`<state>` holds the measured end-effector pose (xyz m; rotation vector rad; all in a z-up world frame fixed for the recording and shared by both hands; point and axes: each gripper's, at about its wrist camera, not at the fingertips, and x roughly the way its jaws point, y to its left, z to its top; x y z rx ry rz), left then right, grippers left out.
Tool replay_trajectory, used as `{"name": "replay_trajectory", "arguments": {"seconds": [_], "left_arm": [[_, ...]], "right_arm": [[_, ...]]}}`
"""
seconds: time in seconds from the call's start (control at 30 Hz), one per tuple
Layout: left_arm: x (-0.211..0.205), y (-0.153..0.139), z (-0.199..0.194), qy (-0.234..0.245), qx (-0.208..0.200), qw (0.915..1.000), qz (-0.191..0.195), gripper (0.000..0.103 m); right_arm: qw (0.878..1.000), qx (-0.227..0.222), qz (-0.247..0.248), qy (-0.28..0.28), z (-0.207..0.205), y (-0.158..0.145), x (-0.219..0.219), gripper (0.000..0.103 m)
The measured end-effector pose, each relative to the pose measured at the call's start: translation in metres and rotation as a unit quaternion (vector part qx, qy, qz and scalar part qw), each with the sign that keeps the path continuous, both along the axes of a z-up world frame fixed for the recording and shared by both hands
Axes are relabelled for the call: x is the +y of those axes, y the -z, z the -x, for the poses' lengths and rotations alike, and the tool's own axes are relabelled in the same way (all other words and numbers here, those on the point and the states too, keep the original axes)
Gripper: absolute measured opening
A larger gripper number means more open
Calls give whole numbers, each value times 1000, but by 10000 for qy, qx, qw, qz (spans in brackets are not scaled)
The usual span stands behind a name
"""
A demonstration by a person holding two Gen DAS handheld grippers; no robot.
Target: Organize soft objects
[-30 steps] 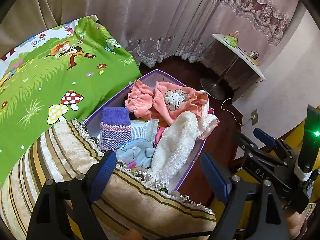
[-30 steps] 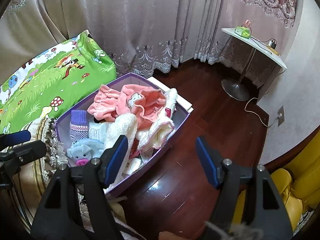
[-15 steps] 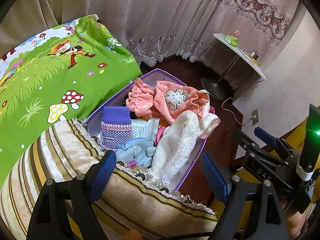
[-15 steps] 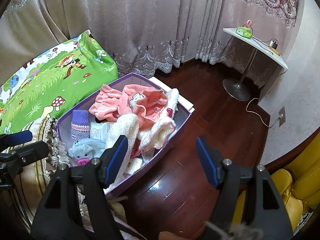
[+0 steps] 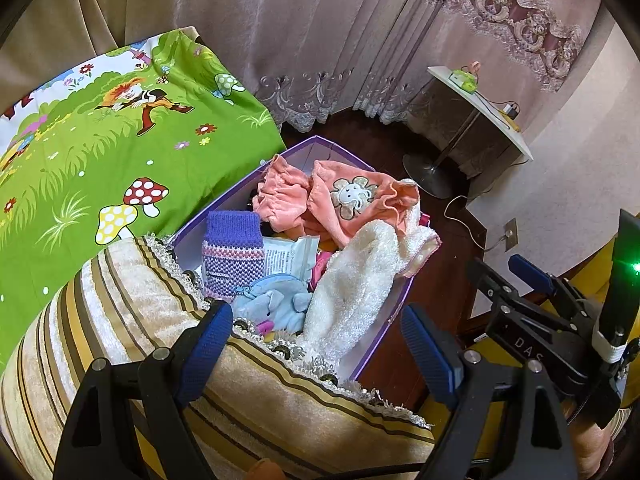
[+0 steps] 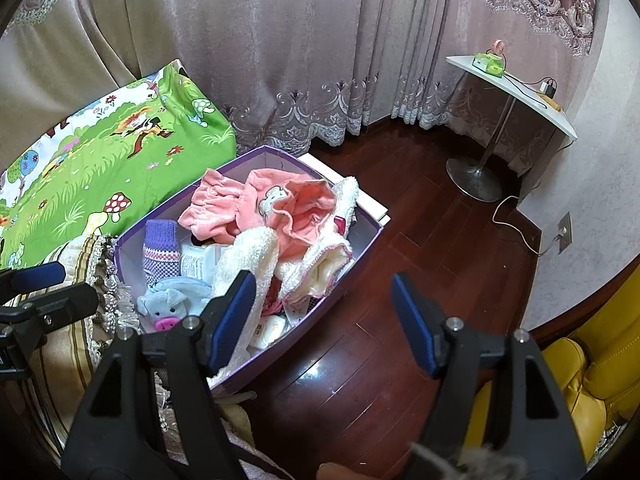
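Observation:
A purple box [image 5: 376, 322] [image 6: 352, 276] stands on the dark wood floor beside the bed, heaped with soft things. In it lie a pink garment with a flower face [image 5: 352, 196] [image 6: 280, 204], a white fluffy towel [image 5: 352, 280] [image 6: 244, 256], a purple knitted piece [image 5: 234, 252] [image 6: 162, 248] and a light blue plush pig [image 5: 276, 304] [image 6: 166, 306]. My left gripper [image 5: 316, 344] hangs open over a striped cushion [image 5: 140, 312], short of the box. My right gripper [image 6: 322, 320] stands open above the box's near edge and the floor, empty. Each gripper shows at the edge of the other's view.
A green cartoon bedspread [image 5: 100, 152] [image 6: 112, 160] covers the bed on the left. Curtains [image 6: 300, 48] hang behind. A white side table [image 6: 516, 92] on a metal foot stands at the right with a cable to a wall socket [image 6: 564, 234]. A yellow seat [image 6: 592, 380] is at lower right.

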<state>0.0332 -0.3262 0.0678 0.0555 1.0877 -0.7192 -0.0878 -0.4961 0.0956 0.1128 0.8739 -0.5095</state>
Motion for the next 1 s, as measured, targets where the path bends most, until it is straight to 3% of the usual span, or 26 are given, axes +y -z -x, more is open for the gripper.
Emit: {"name": "replay_trajectory", "arguments": {"seconds": [1.0], "left_arm": [[-4, -2, 2, 4, 12, 10000, -3, 87]], "right_arm": [[10000, -6, -7, -13, 0, 0, -1, 73]]}}
